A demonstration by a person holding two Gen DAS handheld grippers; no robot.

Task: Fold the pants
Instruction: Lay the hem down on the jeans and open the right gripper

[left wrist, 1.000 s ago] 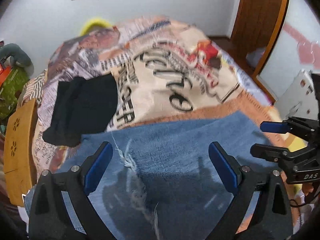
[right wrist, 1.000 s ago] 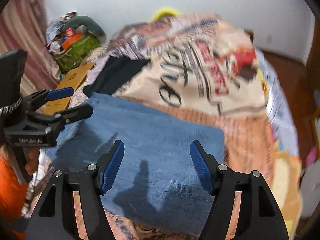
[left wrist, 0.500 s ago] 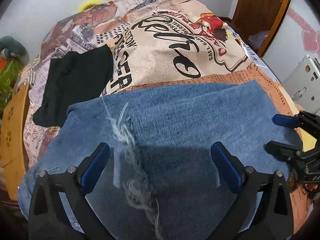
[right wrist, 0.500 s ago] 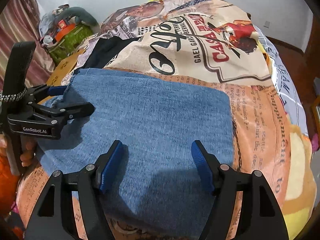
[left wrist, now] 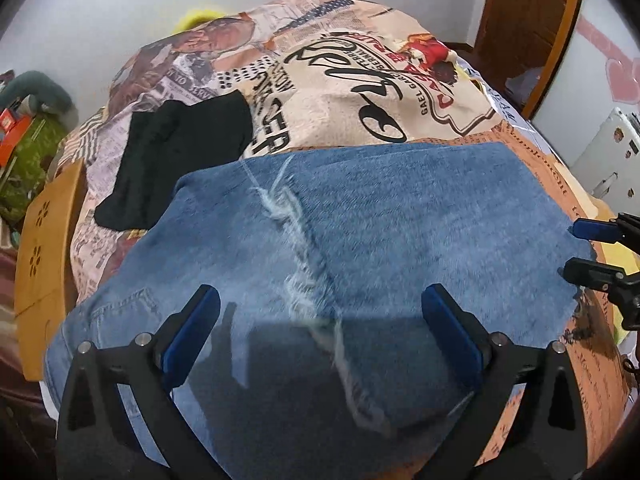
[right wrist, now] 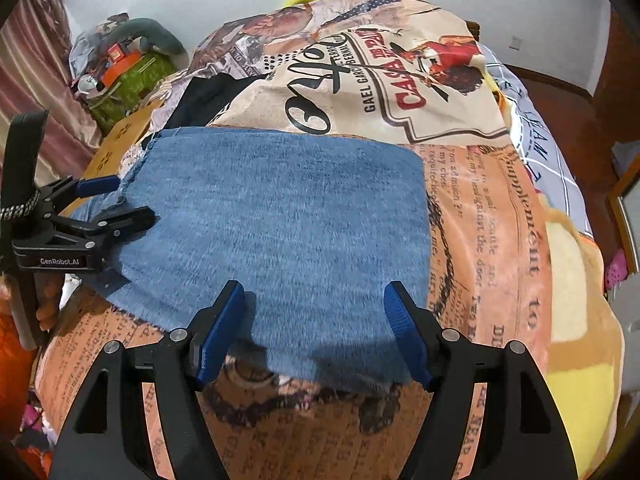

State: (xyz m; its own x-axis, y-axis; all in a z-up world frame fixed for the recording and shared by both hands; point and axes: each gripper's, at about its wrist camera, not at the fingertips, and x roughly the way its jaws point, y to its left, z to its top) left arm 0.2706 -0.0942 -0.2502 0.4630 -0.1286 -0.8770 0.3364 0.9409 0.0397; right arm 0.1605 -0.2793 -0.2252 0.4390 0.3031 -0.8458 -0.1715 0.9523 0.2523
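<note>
Blue jeans [left wrist: 360, 248] lie folded into flat block on printed blanket [right wrist: 480, 208], frayed hem strip up middle; judged near done, perhaps one more fold left (layers hard to count). Left gripper [left wrist: 320, 332] and right gripper [right wrist: 316, 332] both gape empty above near edge. Black garment [left wrist: 180, 160] just beside far left corner; right side free.

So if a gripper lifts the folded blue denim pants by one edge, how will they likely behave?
The folded blue denim pants lie flat, following the printed blanket, so they would probably droop rather than stay stiff. Stacked layers suggest some weight, and the fold may slip open. The frayed white threads could snag.
</note>
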